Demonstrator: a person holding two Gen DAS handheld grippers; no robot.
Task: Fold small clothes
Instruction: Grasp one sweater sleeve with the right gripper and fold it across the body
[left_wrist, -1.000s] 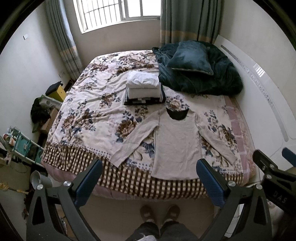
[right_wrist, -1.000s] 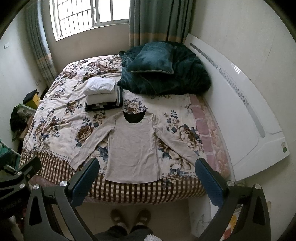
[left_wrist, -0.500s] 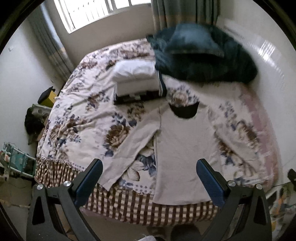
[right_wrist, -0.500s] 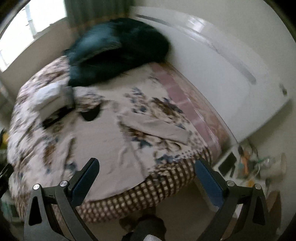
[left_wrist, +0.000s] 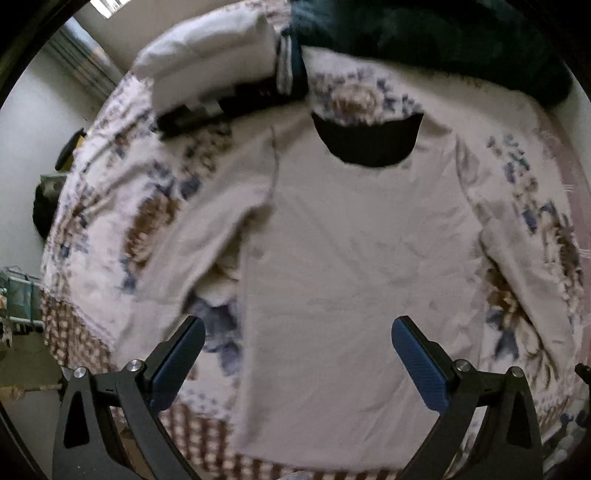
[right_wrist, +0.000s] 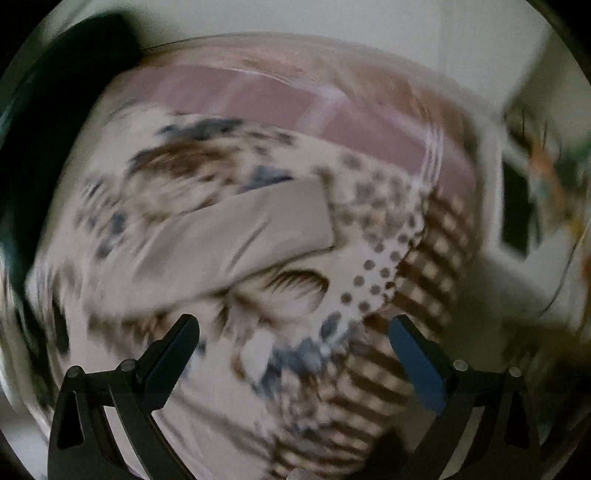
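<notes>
A beige long-sleeved top lies flat, front up, on the floral bedspread, sleeves spread, dark neckline toward the pillows. My left gripper is open and empty, hovering over the top's lower body near its hem. My right gripper is open and empty above the bed's right corner; the end of the top's right sleeve lies just beyond its fingertips. The right wrist view is blurred.
A stack of folded clothes sits beyond the top's left shoulder. A dark green quilt lies at the head of the bed. The checked bed edge drops to the floor at right, beside a white headboard and clutter.
Both grippers have moved down and in toward the bed. The left now hangs close over the top's body; the right has swung to the right sleeve end. Both stay open.
</notes>
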